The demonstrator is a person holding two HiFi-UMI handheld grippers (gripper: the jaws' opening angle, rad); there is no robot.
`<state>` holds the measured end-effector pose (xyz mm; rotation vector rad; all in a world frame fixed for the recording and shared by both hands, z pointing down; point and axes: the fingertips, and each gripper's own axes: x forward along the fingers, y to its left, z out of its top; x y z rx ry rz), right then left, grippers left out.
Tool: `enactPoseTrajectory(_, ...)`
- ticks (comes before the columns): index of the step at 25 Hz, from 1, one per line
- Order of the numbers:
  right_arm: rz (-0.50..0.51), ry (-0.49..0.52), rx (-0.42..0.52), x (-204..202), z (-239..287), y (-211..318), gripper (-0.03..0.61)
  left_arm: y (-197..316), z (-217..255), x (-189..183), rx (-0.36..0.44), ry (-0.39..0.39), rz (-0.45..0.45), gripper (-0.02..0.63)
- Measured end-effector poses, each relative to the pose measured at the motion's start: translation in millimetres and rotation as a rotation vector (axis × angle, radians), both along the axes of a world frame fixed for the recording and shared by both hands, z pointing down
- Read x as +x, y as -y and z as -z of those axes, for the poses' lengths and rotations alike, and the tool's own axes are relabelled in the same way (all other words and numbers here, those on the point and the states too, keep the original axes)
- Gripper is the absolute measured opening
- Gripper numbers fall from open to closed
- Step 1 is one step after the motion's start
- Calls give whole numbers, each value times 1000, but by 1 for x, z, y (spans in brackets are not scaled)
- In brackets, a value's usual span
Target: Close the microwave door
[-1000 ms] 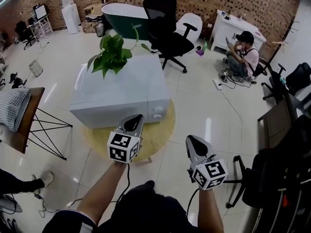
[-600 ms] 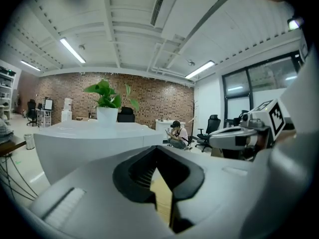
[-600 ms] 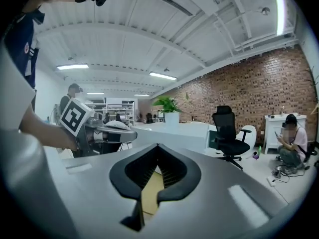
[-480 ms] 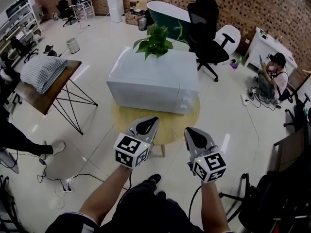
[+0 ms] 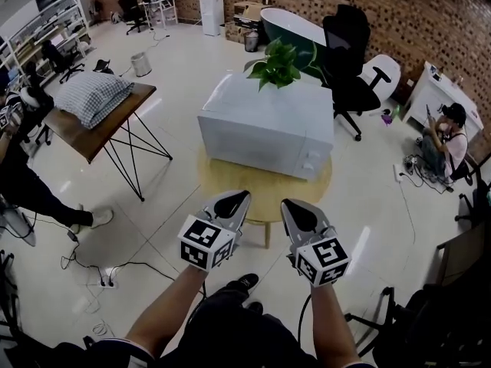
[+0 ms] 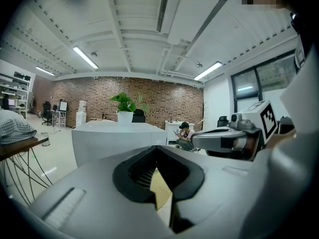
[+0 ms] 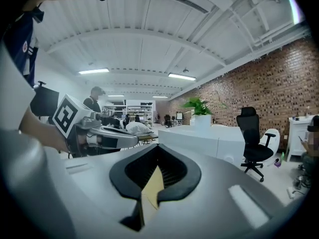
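The white microwave (image 5: 268, 129) stands on a round wooden table (image 5: 265, 198) with a potted plant (image 5: 280, 64) on top. Its door looks flush with the front, and the control panel is at the right end. My left gripper (image 5: 234, 199) and right gripper (image 5: 291, 207) hover side by side over the floor, just short of the table's near edge. Both are shut and hold nothing. In the left gripper view the microwave (image 6: 114, 138) lies ahead beyond the jaws of the left gripper (image 6: 158, 151). The right gripper view shows the microwave (image 7: 199, 138) past the right gripper (image 7: 157, 151).
A wooden side table (image 5: 115, 125) with a checked cushion (image 5: 93, 94) stands to the left. A black office chair (image 5: 349, 52) is behind the microwave. One person sits on the floor (image 5: 445, 140) at right, another stands at far left (image 5: 23, 175). Cables (image 5: 100, 278) lie on the floor.
The view has swung round, so the microwave now sits centred and farther up in the head view. Both grippers drew closer together and stayed shut.
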<state>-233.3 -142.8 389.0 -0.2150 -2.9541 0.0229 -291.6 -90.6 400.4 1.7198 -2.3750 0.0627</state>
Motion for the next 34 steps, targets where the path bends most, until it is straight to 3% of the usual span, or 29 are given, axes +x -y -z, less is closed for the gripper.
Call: enactPoseTrajectory(34,7,20,11,0,8,-22,2,-26,6,5,23,-2,22,11)
